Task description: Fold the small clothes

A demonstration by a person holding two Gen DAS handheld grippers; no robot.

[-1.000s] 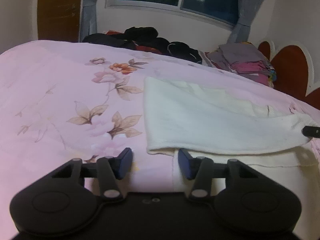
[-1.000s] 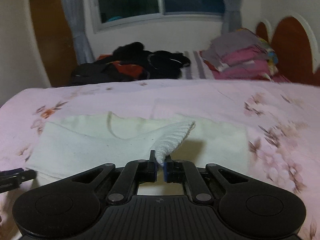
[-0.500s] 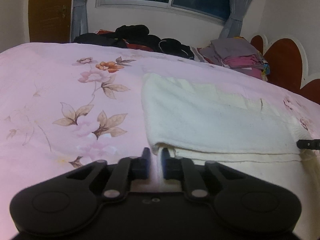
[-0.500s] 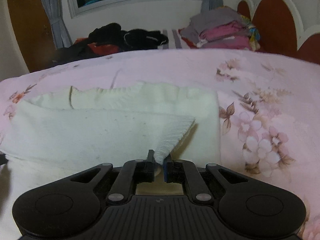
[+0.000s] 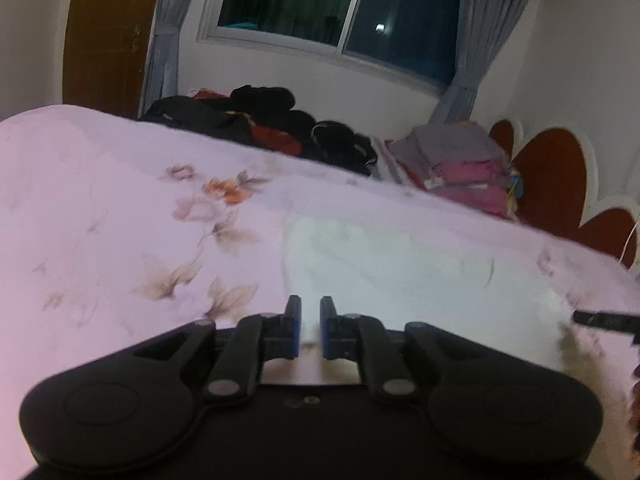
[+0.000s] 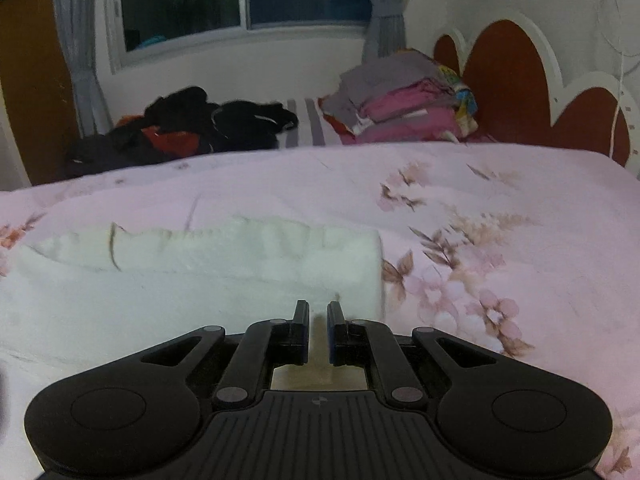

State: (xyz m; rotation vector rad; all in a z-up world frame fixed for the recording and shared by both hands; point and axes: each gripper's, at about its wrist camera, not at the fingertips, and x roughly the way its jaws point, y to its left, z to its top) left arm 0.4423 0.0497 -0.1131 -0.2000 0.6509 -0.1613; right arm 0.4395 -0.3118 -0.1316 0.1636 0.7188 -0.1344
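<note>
Both grippers pinch the near edge of a cream knit garment (image 6: 200,280) on the floral bedspread (image 6: 480,208): left gripper (image 5: 310,320) freshly closed, right gripper (image 6: 318,320) clamped. Uneven lifting could skew the fold or slip the thin hem.

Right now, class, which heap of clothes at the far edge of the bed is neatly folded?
The grey and pink stack beside the headboard; the black heap lies loose and tangled.
</note>
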